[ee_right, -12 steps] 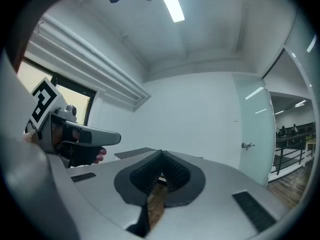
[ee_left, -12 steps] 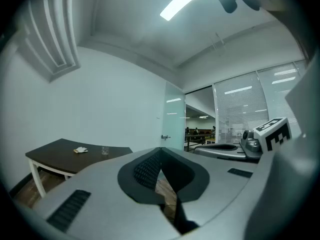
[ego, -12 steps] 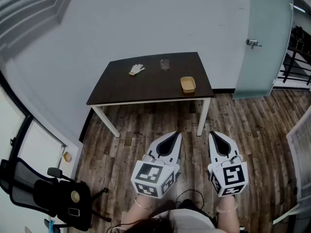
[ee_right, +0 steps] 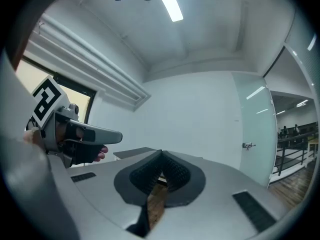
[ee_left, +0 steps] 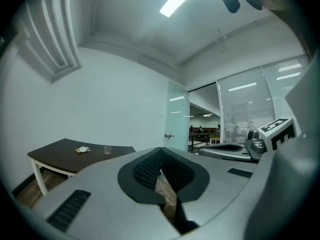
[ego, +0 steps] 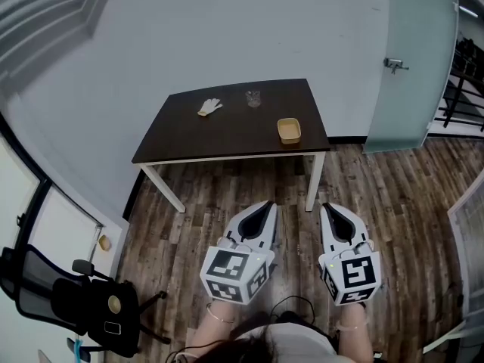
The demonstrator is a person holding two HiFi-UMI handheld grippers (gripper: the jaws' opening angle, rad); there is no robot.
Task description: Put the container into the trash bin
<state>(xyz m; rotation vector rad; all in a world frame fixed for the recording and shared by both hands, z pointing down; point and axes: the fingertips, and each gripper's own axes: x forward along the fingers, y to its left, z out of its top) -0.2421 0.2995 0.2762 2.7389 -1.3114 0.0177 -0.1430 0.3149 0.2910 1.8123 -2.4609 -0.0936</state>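
Looking down, the head view shows the container [ego: 290, 130], a shallow tan tray, near the right edge of the dark table [ego: 227, 138], well apart from the left gripper [ego: 265, 205] and right gripper [ego: 327, 206]; it looks light and thin-walled, likely best pinched at its rim. Left gripper view: jaws pressed together, empty. Right gripper view: jaws likewise closed on nothing.
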